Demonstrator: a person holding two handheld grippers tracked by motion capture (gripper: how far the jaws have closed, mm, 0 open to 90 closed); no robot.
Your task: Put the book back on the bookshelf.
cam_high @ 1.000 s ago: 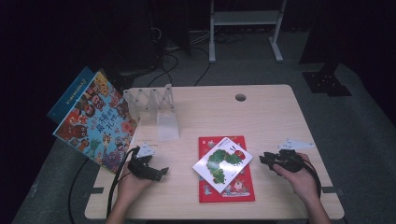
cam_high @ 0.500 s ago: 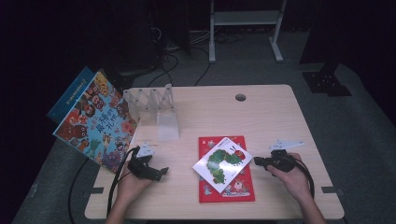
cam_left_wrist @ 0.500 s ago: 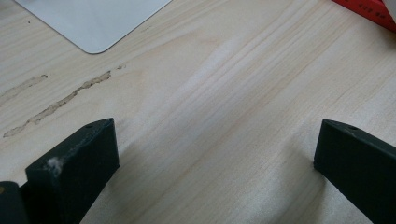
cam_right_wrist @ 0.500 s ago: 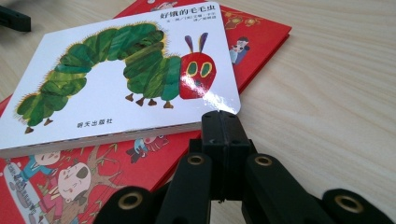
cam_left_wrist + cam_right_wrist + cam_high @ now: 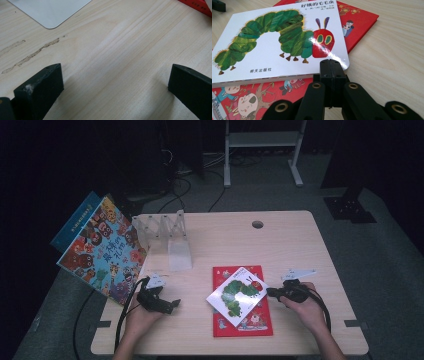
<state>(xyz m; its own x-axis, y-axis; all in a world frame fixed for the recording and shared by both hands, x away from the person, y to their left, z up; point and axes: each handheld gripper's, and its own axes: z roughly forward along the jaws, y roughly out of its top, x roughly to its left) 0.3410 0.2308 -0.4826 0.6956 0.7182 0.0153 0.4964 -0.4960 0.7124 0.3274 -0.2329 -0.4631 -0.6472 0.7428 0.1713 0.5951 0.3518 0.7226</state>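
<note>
White caterpillar book (image 5: 238, 292) lies skewed atop the red book (image 5: 252, 320) at the worktop's (image 5: 280, 240) front; the right gripper (image 5: 273, 293), fingers pressed together, sits just beside its right corner, clearly nearer; the left gripper (image 5: 172, 304), fingers spread, rests well apart leftward.

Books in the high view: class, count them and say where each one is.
3, perhaps more: the caterpillar book lies atop the red book mid-table; the monster book leans at the table's left edge, with a blue cover, maybe another, behind.
</note>
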